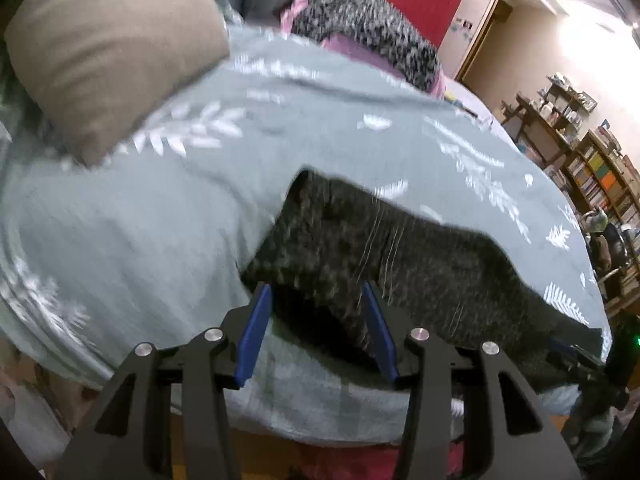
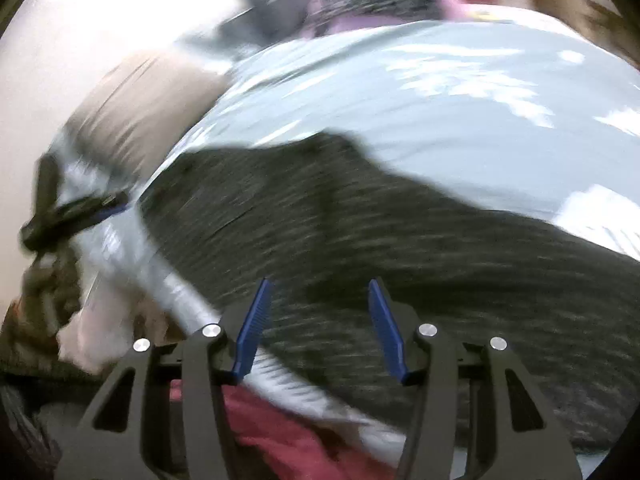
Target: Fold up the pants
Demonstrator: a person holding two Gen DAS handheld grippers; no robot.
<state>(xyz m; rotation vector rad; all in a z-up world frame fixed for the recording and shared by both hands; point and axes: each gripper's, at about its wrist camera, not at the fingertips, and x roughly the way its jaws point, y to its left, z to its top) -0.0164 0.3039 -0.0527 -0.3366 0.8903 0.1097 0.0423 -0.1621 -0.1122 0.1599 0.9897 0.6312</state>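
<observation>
Dark speckled grey pants (image 1: 400,264) lie flat on a grey leaf-print bedspread (image 1: 168,208). My left gripper (image 1: 316,292) is open, its blue fingers (image 1: 256,328) straddling the near left end of the pants just above the cloth. In the blurred right wrist view the pants (image 2: 360,240) fill the middle. My right gripper (image 2: 320,288) is open over them and holds nothing. The left gripper (image 2: 72,216) shows at the far left of the right wrist view, beside the pants' end.
A brown pillow (image 1: 108,52) lies at the back left of the bed. A pink and speckled cushion (image 1: 360,28) sits at the headboard. Bookshelves (image 1: 592,168) stand to the right. A red cloth (image 2: 288,436) lies below the bed's near edge.
</observation>
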